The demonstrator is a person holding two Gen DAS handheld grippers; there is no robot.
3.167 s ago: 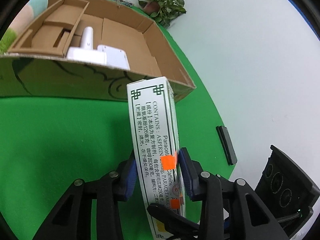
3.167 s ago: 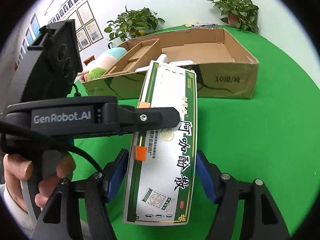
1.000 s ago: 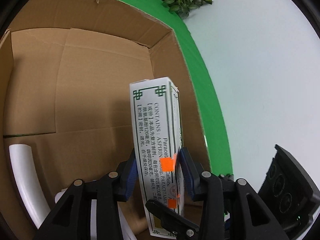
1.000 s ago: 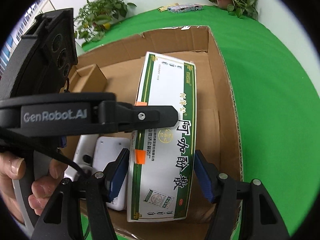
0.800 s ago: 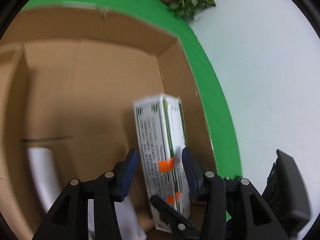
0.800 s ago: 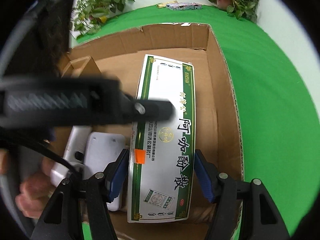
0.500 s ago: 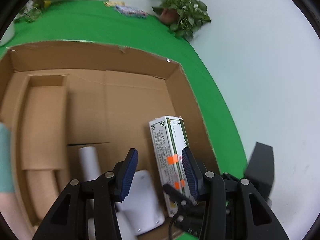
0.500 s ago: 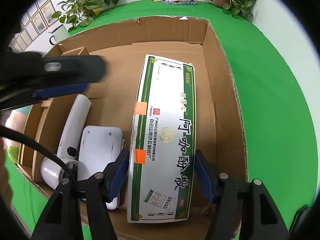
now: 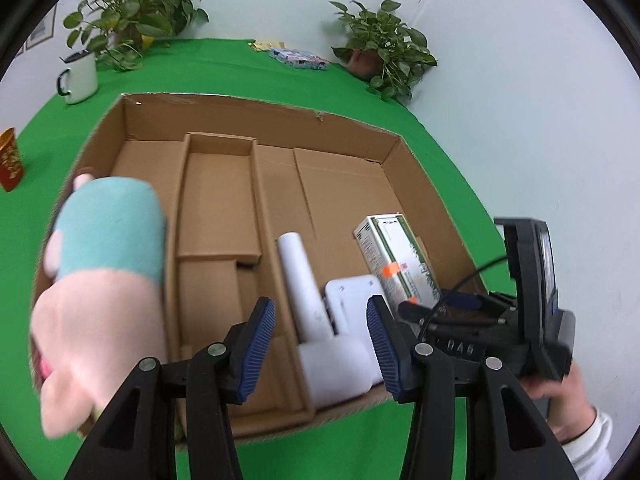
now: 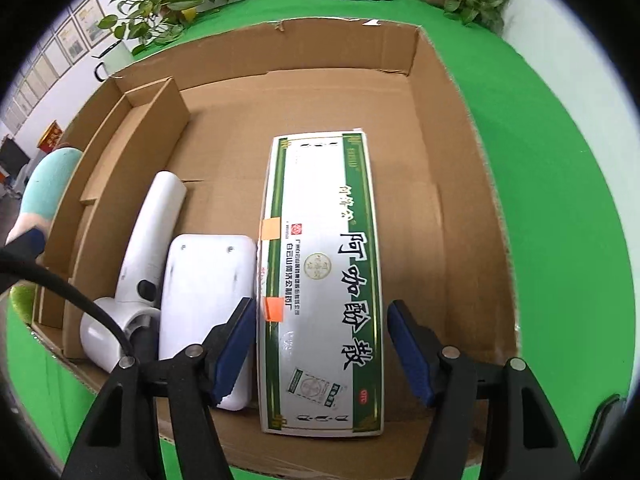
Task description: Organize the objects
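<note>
A white and green medicine box (image 10: pixel 320 280) lies flat on the floor of the open cardboard carton (image 10: pixel 460 160), next to a white flat device (image 10: pixel 208 280). My right gripper (image 10: pixel 320 308) straddles its near end, open, with a thin gap at the right pad. My left gripper (image 9: pixel 320 306) hangs above the carton's near edge; its jaws are opening and nothing is between them. From the left wrist view the medicine box (image 9: pixel 394 264) sits in the carton (image 9: pixel 240 120) at the right, with the right gripper's body (image 9: pixel 520 320) over it.
A white handheld device (image 10: pixel 152 248) lies left of the flat one. A cardboard divider insert (image 9: pixel 216 208) fills the carton's left part. A teal and pink plush toy (image 9: pixel 108 272) leans at the carton's left side. A mug (image 9: pixel 78 76), a red box (image 9: pixel 8 160) and potted plants stand on the green cloth.
My left gripper has let go of the medicine box and drawn back up and out of the carton. The box now lies on the carton floor. The right gripper has barely moved.
</note>
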